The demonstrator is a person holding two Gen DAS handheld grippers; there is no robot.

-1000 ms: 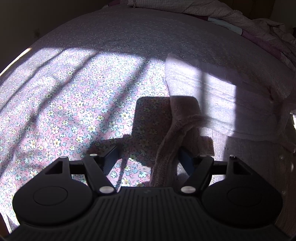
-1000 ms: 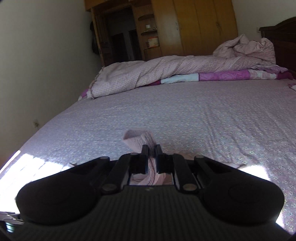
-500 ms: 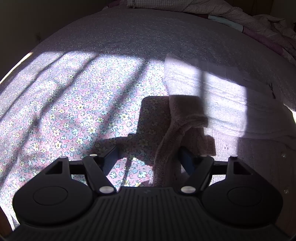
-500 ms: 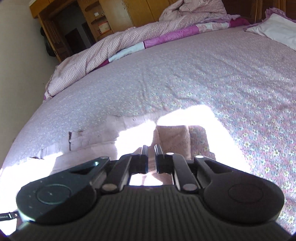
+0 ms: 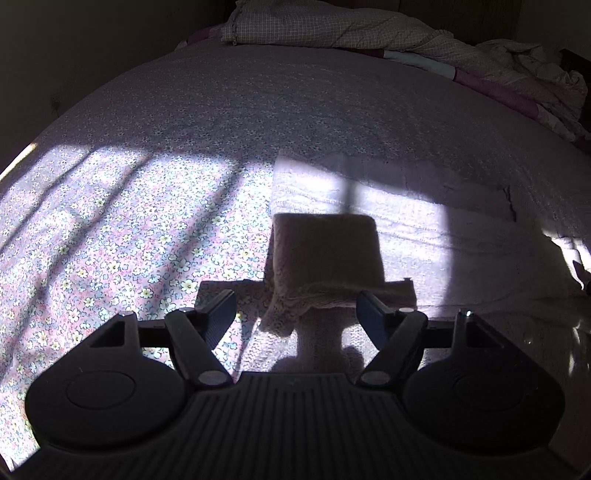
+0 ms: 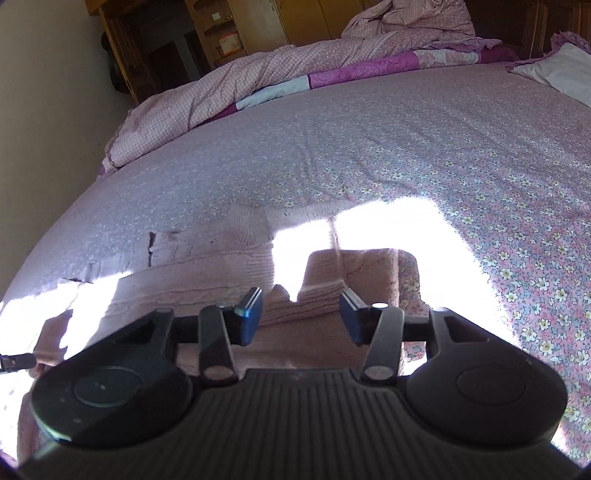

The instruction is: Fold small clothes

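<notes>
A pink knit garment [image 5: 369,206] lies spread on the floral bed sheet [image 5: 110,240], half in sunlight. One part of it is folded over into a flat flap [image 5: 325,251], just ahead of my left gripper [image 5: 295,310]. That gripper is open, with cloth lying below the gap and its pads touching nothing. In the right wrist view the same flap [image 6: 354,269] rests on the garment's body [image 6: 207,273]. My right gripper [image 6: 301,306] hovers low over it with its jaws opening; the flap's near edge lies between them, unpressed.
A rumpled checked quilt [image 6: 229,92] is heaped along the far side of the bed. A white pillow [image 6: 565,70] lies at the far right, a wooden wardrobe [image 6: 258,22] stands behind, and a pale wall [image 6: 44,110] runs along the left.
My right gripper came down to the bed with a piece of the garment pinched, laid it over as a flap and opened. The left gripper stayed open and drifted slightly.
</notes>
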